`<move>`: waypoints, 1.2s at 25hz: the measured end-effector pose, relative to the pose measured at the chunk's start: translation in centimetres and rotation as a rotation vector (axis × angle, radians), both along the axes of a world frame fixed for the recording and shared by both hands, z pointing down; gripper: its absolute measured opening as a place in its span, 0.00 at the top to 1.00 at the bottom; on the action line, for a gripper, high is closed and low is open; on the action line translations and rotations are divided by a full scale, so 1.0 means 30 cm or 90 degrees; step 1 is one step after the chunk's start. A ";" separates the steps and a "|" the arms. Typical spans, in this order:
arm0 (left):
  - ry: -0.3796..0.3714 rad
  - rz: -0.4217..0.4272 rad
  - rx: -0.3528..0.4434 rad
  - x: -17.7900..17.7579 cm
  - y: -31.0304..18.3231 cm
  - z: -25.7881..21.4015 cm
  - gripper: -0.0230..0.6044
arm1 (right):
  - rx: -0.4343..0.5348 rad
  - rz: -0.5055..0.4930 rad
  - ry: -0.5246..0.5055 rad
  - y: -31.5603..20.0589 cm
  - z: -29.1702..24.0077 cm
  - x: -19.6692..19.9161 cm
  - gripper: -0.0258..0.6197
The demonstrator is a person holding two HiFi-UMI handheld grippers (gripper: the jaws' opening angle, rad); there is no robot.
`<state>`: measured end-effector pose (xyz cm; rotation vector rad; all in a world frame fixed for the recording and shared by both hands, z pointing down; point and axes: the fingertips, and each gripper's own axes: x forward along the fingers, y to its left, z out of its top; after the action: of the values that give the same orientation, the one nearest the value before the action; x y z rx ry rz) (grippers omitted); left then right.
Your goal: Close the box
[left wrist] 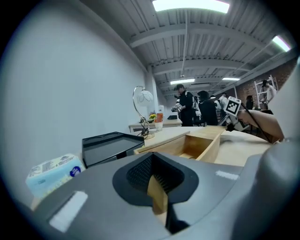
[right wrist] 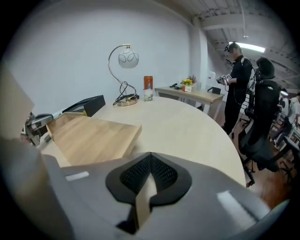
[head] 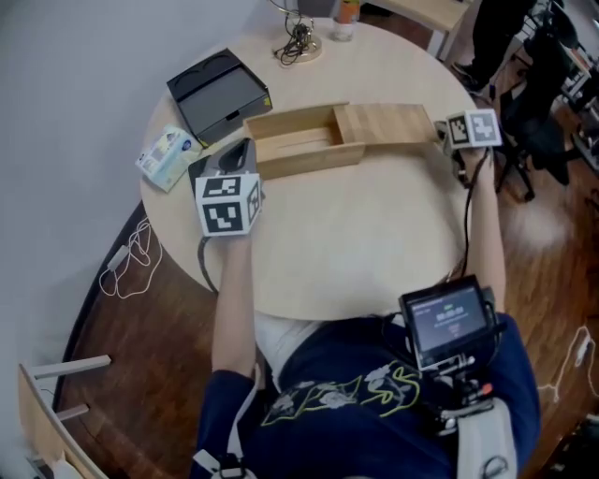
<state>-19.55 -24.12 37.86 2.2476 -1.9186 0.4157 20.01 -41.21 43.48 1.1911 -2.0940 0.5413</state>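
A long wooden box (head: 295, 140) lies across the far side of the round table (head: 356, 253). Its sliding lid (head: 388, 123) is drawn out to the right, so the left half of the box stands open. My left gripper (head: 247, 150) is at the box's left end; in the left gripper view (left wrist: 157, 192) its jaws are shut on a thin wooden edge of the box (left wrist: 197, 145). My right gripper (head: 442, 132) is at the lid's right end, and in the right gripper view (right wrist: 144, 197) it is shut on the edge of the lid (right wrist: 89, 138).
A black tray (head: 218, 94) and a tissue pack (head: 168, 156) sit left of the box. A lamp (head: 299, 42) and a bottle (head: 344, 19) stand at the table's far edge. An office chair (head: 538, 103) is to the right. People stand in the background.
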 end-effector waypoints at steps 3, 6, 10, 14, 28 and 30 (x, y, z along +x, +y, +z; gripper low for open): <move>0.017 0.003 0.009 0.023 -0.009 -0.009 0.96 | 0.013 0.003 -0.019 0.002 -0.015 -0.012 0.97; 0.042 0.003 0.015 0.009 -0.009 -0.010 0.96 | 0.034 0.013 -0.018 0.005 -0.042 -0.031 0.97; 0.037 0.005 0.010 0.015 -0.008 -0.010 0.96 | 0.053 0.024 -0.046 -0.001 -0.088 -0.050 0.97; 0.035 0.011 0.012 0.021 -0.006 -0.010 0.96 | 0.002 0.052 -0.194 -0.016 -0.081 -0.027 0.97; 0.033 0.018 0.028 0.034 -0.013 -0.022 0.96 | -0.012 -0.145 -0.171 0.133 -0.053 -0.439 0.97; 0.031 0.014 0.034 0.044 -0.014 -0.025 0.96 | 0.008 -0.191 -0.134 0.200 -0.070 -0.567 0.97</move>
<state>-18.22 -24.55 37.11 2.2918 -1.9051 0.3139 2.99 -35.20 41.37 0.8334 -2.4022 0.5301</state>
